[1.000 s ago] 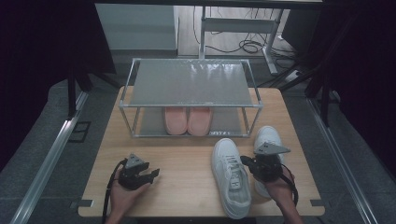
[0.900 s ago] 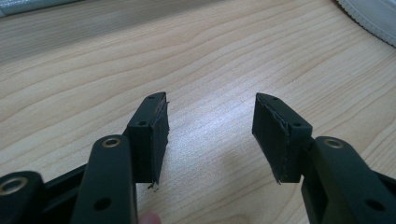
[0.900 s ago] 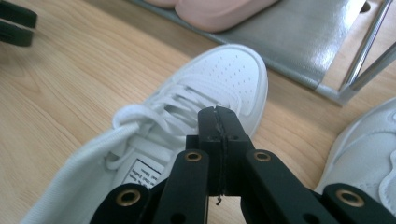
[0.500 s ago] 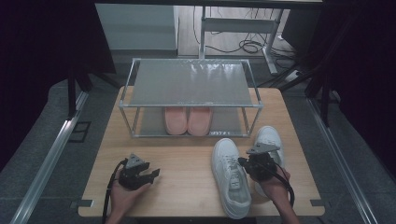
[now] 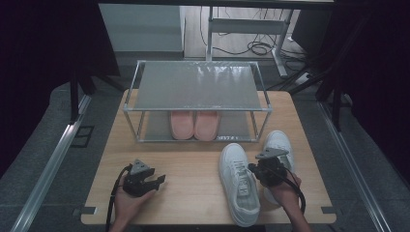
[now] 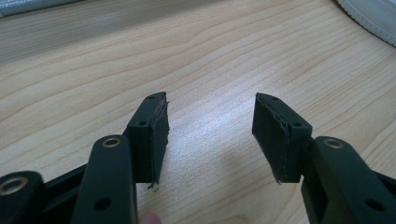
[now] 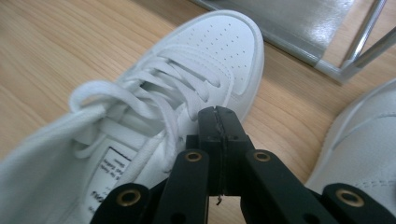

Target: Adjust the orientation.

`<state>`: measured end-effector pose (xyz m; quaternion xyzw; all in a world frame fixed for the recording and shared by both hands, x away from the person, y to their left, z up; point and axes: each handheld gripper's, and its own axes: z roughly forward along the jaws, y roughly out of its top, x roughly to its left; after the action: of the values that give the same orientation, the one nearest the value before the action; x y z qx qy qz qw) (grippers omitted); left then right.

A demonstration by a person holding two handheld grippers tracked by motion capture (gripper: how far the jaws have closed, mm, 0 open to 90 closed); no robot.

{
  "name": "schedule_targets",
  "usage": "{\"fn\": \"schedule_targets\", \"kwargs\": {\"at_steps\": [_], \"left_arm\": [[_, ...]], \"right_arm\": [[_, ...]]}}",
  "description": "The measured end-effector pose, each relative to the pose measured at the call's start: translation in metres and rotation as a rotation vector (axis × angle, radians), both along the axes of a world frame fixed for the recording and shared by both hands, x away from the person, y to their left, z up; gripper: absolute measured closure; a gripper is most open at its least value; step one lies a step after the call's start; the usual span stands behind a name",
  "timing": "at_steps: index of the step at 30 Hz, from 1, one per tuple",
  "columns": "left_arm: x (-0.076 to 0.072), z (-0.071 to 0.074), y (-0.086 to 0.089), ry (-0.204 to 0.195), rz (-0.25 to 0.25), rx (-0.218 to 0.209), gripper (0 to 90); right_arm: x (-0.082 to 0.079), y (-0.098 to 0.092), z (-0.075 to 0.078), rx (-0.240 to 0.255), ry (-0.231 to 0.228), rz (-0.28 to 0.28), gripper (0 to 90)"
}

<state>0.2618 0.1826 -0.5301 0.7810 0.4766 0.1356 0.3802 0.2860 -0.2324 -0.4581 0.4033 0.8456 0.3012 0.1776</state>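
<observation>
Two white sneakers lie on the wooden table. The left one (image 5: 237,186) (image 7: 154,116) points its toe at the rack, and the right one (image 5: 279,142) (image 7: 359,144) lies beside it. My right gripper (image 5: 254,168) (image 7: 218,115) hovers between them, close over the laced side of the left sneaker. Its jaws are shut with nothing between them. My left gripper (image 5: 159,180) (image 6: 210,121) rests low over bare wood at the front left, open and empty. In the left gripper view a white sneaker sole (image 6: 369,14) shows at the top right.
A two-tier metal shoe rack (image 5: 196,84) stands at the back of the table (image 5: 193,159). A pair of pink shoes (image 5: 194,124) sits on its lower shelf. The rack's leg (image 7: 359,46) is just beyond the sneaker's toe. Cables lie on the floor behind.
My right gripper has edged slightly left, toward the left sneaker. The left gripper and both sneakers have stayed where they were.
</observation>
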Motion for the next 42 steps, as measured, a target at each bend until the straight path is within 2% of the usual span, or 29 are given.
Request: {"fn": "schedule_targets", "kwargs": {"at_steps": [6,9,18,25,31,33,36,39,42], "left_arm": [[0.0,0.0,0.0,0.0,0.0,0.002,46.5],[0.0,0.0,0.0,0.0,-0.001,0.002,46.5],[0.0,0.001,0.001,-0.002,0.003,-0.004,46.6],[0.0,0.001,0.002,-0.005,0.004,-0.004,46.6],[0.0,0.001,0.003,-0.007,0.003,-0.005,46.6],[0.0,0.001,0.003,-0.006,0.004,-0.006,46.6],[0.0,0.001,0.003,-0.006,0.002,-0.005,46.6],[-0.001,0.002,0.002,-0.005,0.004,-0.005,46.6],[0.0,0.001,0.001,-0.006,-0.001,-0.001,46.6]], "right_arm": [[0.0,0.007,0.0,-0.037,-0.012,0.01,90.0],[0.001,0.01,-0.001,-0.021,-0.005,0.019,90.0],[0.008,0.026,-0.004,-0.015,-0.005,0.049,90.0],[0.013,0.038,-0.007,0.033,0.002,0.091,90.0],[0.012,0.045,-0.008,0.018,-0.017,0.094,90.0],[0.012,0.041,-0.006,0.034,-0.014,0.095,90.0],[0.005,0.033,0.0,0.08,-0.033,0.093,90.0],[-0.006,0.023,0.01,0.146,-0.048,0.099,90.0],[-0.021,0.016,0.017,0.178,-0.061,0.117,90.0]]}}
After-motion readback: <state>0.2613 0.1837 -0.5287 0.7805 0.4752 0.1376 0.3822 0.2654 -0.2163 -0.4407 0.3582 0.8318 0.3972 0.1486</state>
